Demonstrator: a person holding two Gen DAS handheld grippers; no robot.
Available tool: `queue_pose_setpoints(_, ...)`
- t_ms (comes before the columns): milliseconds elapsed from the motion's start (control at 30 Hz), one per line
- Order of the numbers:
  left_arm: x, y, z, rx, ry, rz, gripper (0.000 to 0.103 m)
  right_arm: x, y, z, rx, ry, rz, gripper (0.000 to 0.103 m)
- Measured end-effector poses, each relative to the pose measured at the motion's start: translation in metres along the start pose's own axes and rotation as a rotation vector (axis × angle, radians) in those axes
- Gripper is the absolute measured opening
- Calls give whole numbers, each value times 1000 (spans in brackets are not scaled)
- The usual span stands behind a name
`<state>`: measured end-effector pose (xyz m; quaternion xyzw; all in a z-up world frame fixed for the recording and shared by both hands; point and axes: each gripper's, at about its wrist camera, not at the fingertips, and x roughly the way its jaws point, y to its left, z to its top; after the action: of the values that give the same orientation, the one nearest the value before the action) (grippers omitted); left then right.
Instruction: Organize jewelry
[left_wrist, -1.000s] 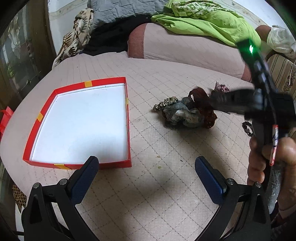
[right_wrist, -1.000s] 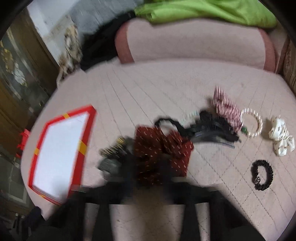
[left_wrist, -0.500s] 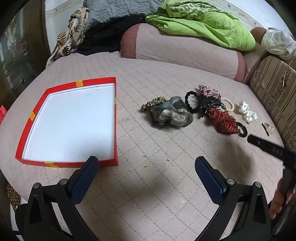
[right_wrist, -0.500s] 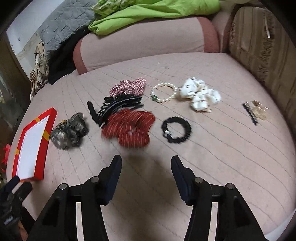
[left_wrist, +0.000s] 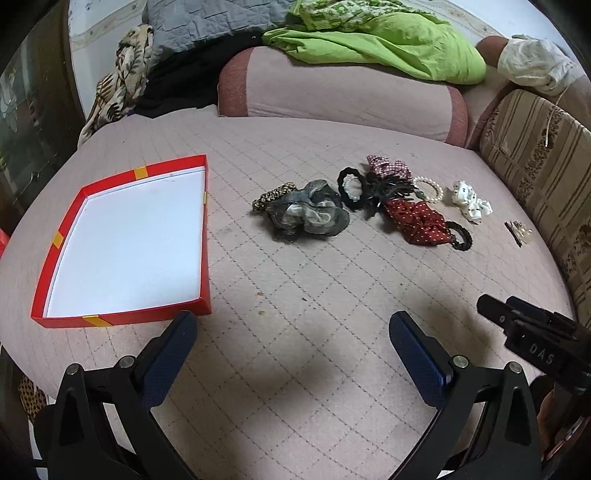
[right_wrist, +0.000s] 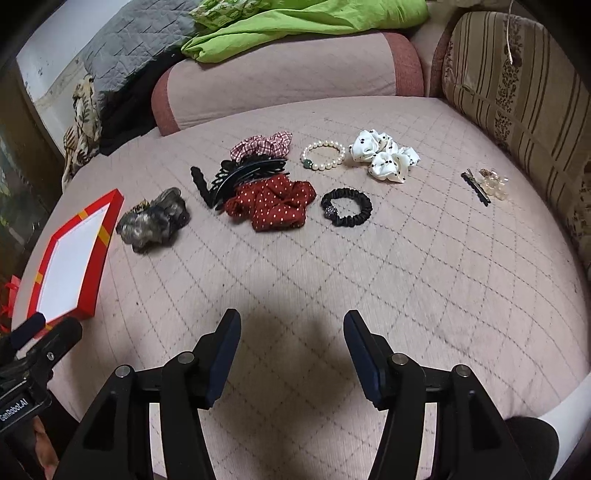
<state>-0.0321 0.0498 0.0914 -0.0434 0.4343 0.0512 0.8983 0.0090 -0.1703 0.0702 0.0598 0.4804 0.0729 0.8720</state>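
Observation:
An empty red box (left_wrist: 122, 236) with a white floor lies at the left of the pink quilted bed; it also shows in the right wrist view (right_wrist: 70, 254). Hair accessories lie in a loose row: a grey scrunchie (left_wrist: 308, 212) (right_wrist: 153, 218), a red dotted scrunchie (left_wrist: 415, 219) (right_wrist: 273, 203), a black claw clip (right_wrist: 243, 177), a black scrunchie (right_wrist: 347, 206), a pearl bracelet (right_wrist: 323, 155), a white dotted scrunchie (right_wrist: 384, 155) and small clips (right_wrist: 485, 182). My left gripper (left_wrist: 291, 343) is open and empty near the box's front corner. My right gripper (right_wrist: 291, 347) is open and empty, short of the red scrunchie.
A pink bolster (left_wrist: 332, 92) with a green cloth (left_wrist: 376, 48) lies at the back. A striped cushion (right_wrist: 517, 92) borders the right side. A checked scrunchie (right_wrist: 262, 144) lies behind the claw clip. Bare quilt lies between both grippers and the accessories.
My right gripper let the red dotted scrunchie drop among the accessories and pulled back toward the near edge, open. My left gripper stayed open and drew back slightly.

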Motion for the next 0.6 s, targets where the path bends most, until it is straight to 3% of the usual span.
queue_pose_setpoints(600,-16,-10,-5,29,-27,-16,103,-16,3,-12,-25,-31,-59,64)
